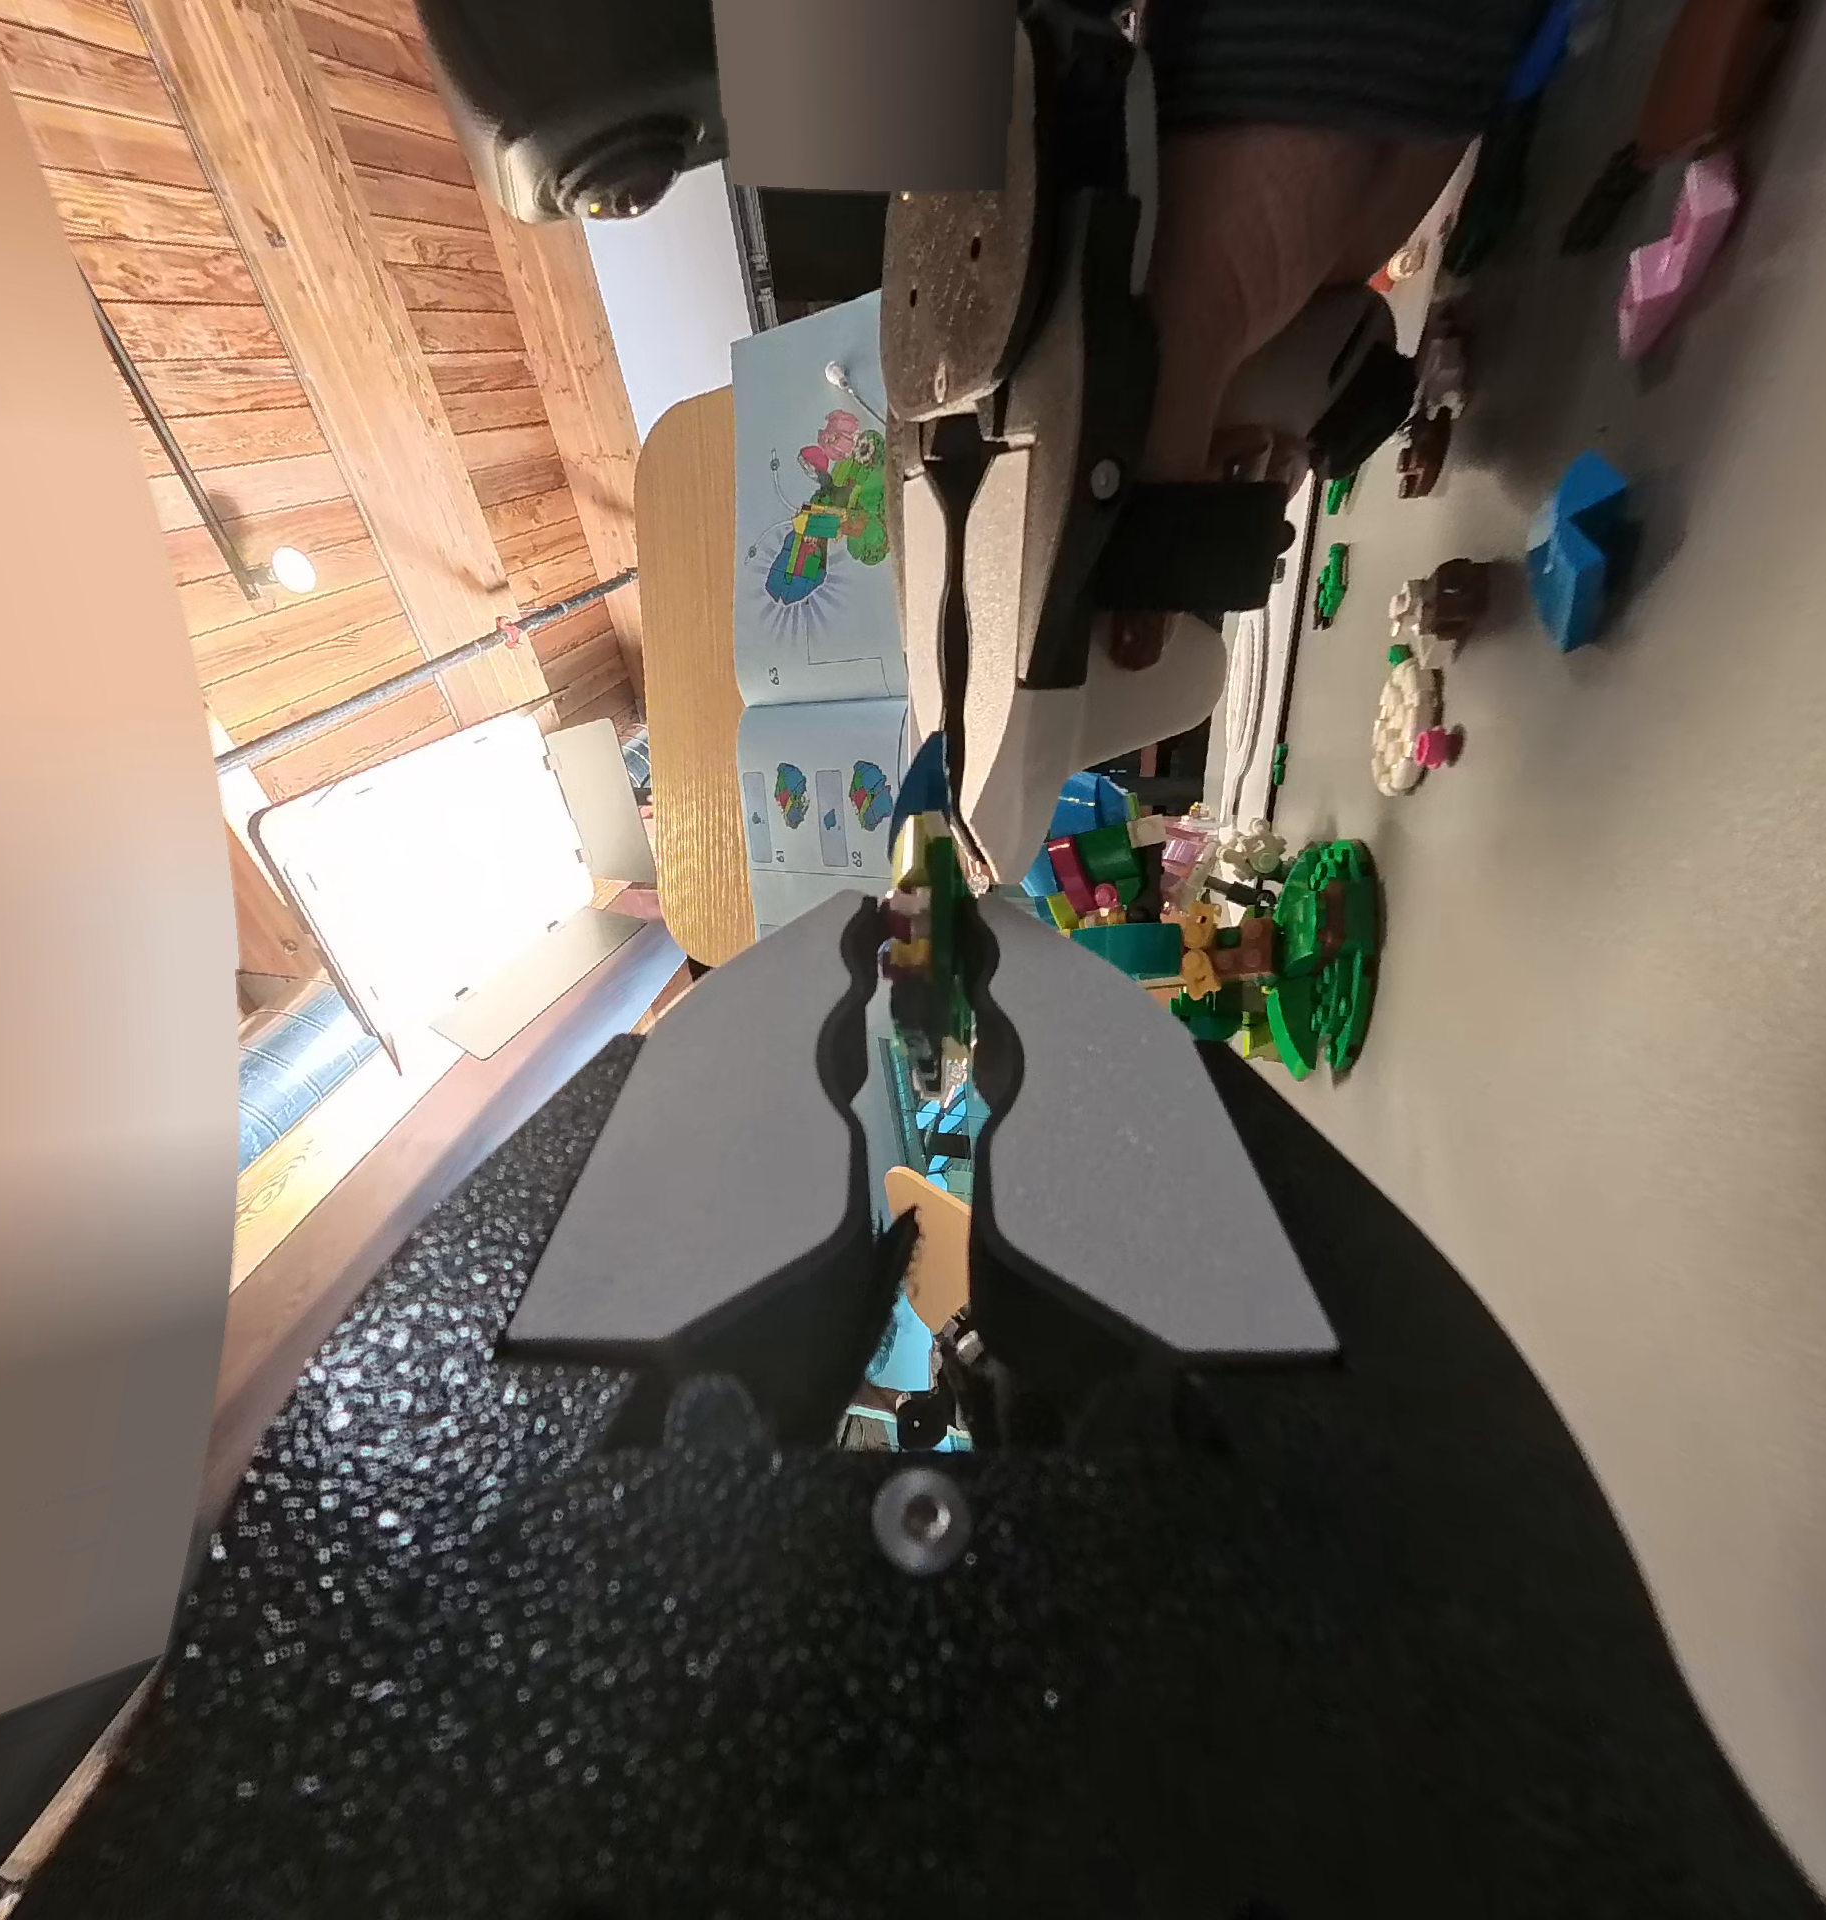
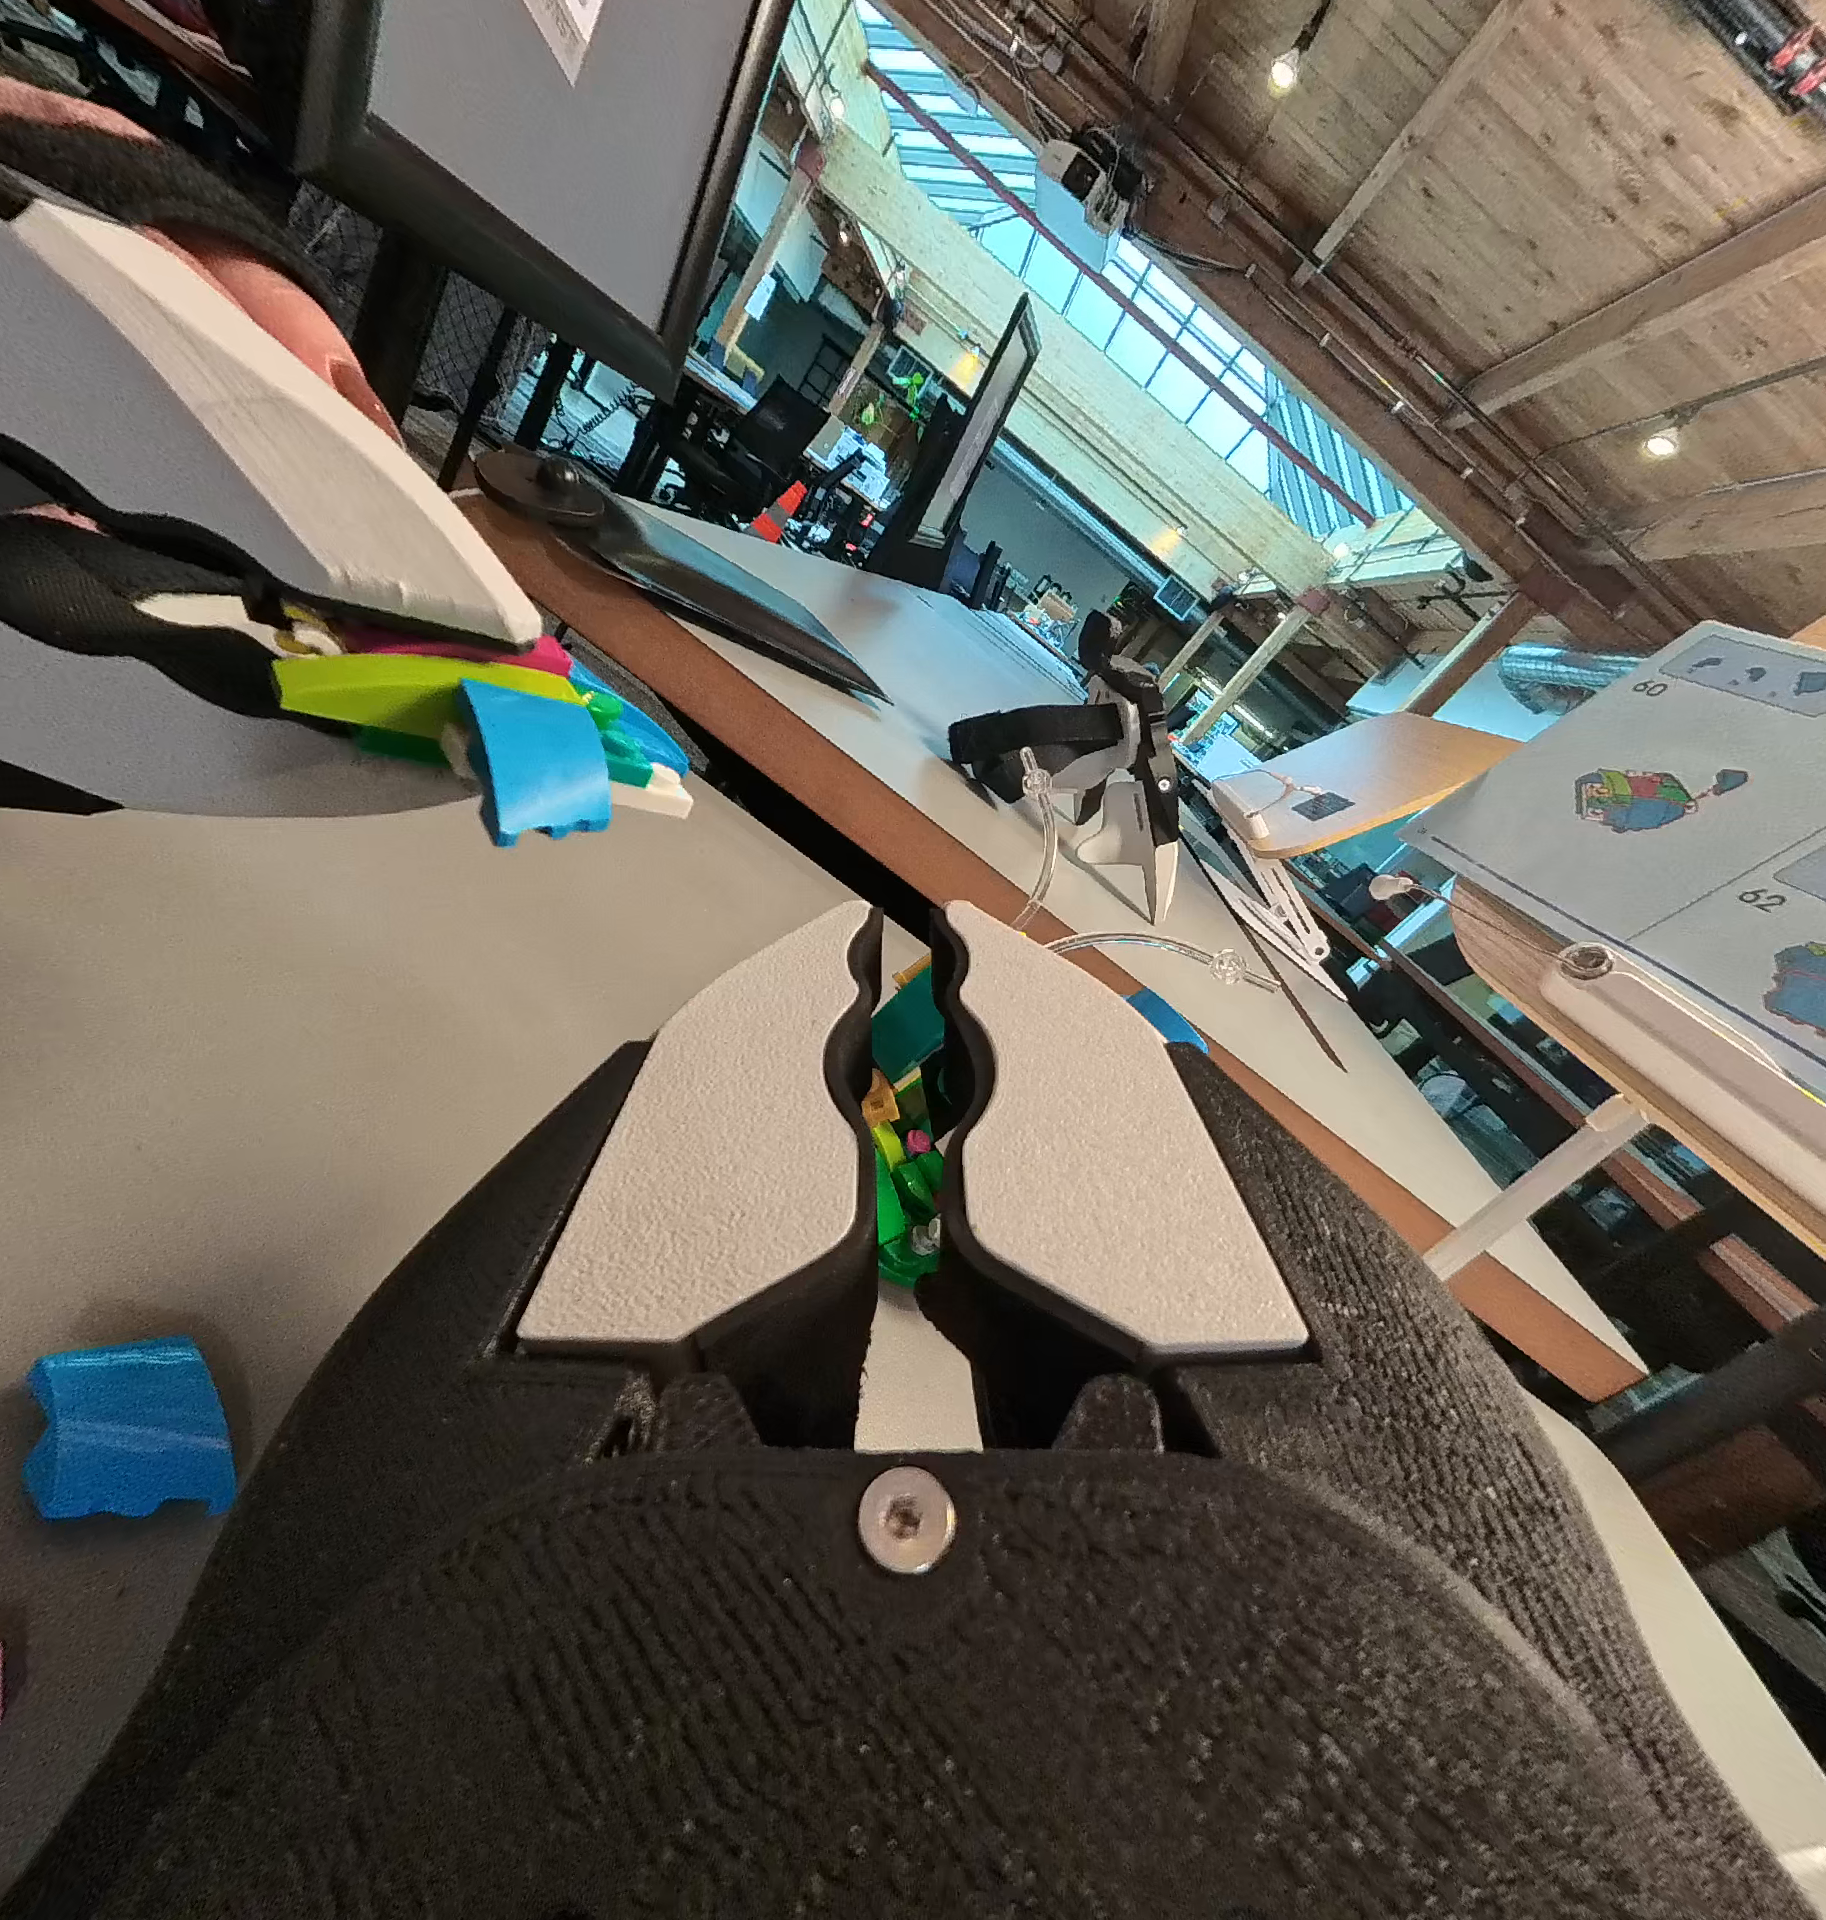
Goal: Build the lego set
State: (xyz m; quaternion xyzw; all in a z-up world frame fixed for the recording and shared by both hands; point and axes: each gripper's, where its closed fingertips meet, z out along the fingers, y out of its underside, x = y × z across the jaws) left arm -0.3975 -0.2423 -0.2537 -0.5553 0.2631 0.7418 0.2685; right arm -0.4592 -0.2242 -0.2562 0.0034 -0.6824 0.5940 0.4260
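Multicolour sub-build point(image 1: 914, 914) is clamped in left gripper point(image 1: 919, 925), long axis along fingers; right gripper point(image 2: 904, 935), nearly closed, seemingly empty, just beside.

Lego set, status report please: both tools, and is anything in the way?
Left tool shut on small multicolour lego assembly. Right tool shut, close by; load unclear. Loose blue brick aside, not blocking.

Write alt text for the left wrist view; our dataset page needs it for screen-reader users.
The left gripper is shut on a small multicoloured lego assembly, facing the right gripper. Loose pieces, a green lego base and an open instruction booklet sit on the grey table.
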